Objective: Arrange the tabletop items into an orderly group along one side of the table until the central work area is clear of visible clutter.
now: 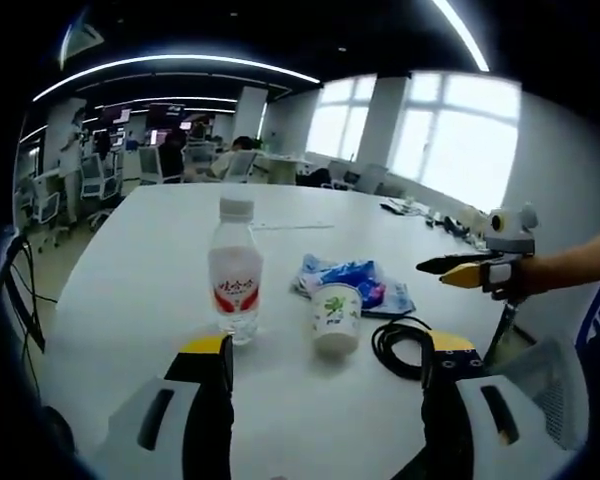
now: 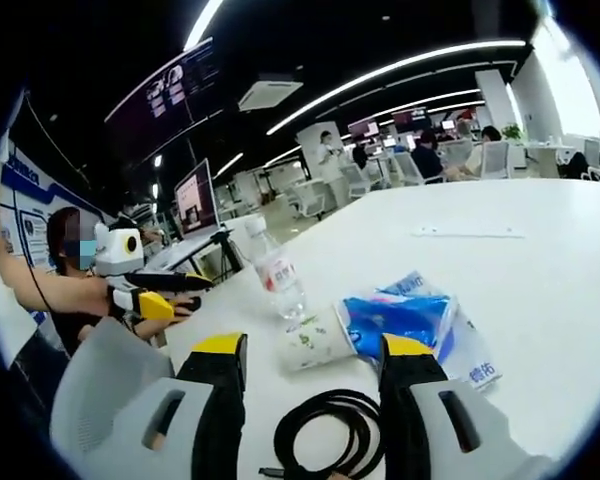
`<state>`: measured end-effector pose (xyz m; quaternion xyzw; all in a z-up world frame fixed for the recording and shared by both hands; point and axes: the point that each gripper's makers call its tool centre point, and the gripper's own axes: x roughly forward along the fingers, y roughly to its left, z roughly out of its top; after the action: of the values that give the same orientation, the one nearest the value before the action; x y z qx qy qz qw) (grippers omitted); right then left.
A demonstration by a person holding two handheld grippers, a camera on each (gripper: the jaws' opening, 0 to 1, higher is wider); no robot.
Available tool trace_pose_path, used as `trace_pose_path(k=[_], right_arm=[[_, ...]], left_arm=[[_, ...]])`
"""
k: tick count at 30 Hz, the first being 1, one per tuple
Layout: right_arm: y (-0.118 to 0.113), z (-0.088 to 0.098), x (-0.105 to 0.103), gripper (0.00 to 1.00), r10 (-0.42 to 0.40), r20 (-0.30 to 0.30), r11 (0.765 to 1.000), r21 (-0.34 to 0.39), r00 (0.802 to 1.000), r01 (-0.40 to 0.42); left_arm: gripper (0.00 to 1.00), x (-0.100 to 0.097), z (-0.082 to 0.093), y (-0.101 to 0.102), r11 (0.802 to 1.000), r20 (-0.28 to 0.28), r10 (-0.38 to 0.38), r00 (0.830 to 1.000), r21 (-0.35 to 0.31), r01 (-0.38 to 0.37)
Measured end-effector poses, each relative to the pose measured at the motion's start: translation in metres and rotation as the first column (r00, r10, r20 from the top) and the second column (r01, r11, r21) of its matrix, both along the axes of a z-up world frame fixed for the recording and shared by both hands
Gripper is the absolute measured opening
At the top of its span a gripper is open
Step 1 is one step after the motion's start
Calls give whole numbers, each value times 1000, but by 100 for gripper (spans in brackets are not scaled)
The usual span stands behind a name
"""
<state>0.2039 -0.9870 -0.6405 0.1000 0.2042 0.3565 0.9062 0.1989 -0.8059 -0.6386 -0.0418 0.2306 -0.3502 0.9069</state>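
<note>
On the white table (image 1: pixel 160 250) stand a clear water bottle (image 1: pixel 235 275) with a red label and a white paper cup (image 1: pixel 336 315). Behind the cup lies a blue and white packet (image 1: pixel 355 282). A coiled black cable (image 1: pixel 400 345) lies right of the cup. My left gripper (image 1: pixel 327 360) is open just short of the bottle and cup, holding nothing. In the right gripper view the bottle (image 2: pixel 280 280), cup (image 2: pixel 315 345), packet (image 2: pixel 405 320) and cable (image 2: pixel 330 435) lie in front of my open right gripper (image 2: pixel 313 350). The right gripper (image 1: pixel 475 268) hovers at the table's right edge.
A grey chair back (image 1: pixel 540 380) stands by the near right table edge, also seen as a chair (image 2: pixel 100 390) in the right gripper view. The left gripper (image 2: pixel 155 290) is held by a person's hand. Small items (image 1: pixel 420 210) lie at the far end near the windows. Office desks and seated people are beyond.
</note>
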Motion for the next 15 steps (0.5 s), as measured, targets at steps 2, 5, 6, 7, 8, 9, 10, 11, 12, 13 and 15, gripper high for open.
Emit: trace_pose_path(k=[2, 5, 6, 7, 8, 9, 10, 11, 12, 13, 15], right_arm=[[2, 1, 3, 48, 11, 0, 1000, 2, 1000, -11], [6, 3, 8, 45, 27, -4, 1000, 9, 1000, -27], [8, 4, 10, 44, 36, -5, 999, 12, 999, -36], [9, 4, 12, 44, 42, -8, 999, 12, 999, -42], [10, 3, 14, 43, 53, -13, 999, 5, 998, -53], [11, 2, 15, 43, 63, -16, 998, -4, 998, -63], [12, 1, 17, 42, 73, -18, 997, -14, 997, -73], [15, 1, 19, 42, 87, -16, 996, -24, 996, -87], [17, 1, 21, 42, 96, -19, 995, -27, 995, -96], [19, 0, 23, 42, 106, -23, 994, -31, 994, -107], [22, -1, 28, 40, 122, -29, 992, -37, 992, -123]], left_arm=[[73, -1, -2, 1, 1000, -5, -1, 1000, 5, 1], [73, -1, -2, 2, 1000, -6, 2, 1000, 3, -2], [73, 0, -1, 2, 1000, -5, 3, 1000, 2, -3], [73, 0, -1, 2, 1000, -5, 3, 1000, 2, -3], [73, -1, -1, 2, 1000, -5, 2, 1000, 3, -2], [73, -1, -2, 2, 1000, -7, 1, 1000, 5, -1], [73, -2, -3, 2, 1000, -9, -2, 1000, 8, 2], [73, -3, -3, 1, 1000, -9, -6, 1000, 12, 6], [73, -4, -4, 1, 1000, -10, -7, 1000, 13, 7], [73, -5, -4, 0, 1000, -11, -9, 1000, 13, 9], [73, -7, -4, 0, 1000, -13, -11, 1000, 13, 11]])
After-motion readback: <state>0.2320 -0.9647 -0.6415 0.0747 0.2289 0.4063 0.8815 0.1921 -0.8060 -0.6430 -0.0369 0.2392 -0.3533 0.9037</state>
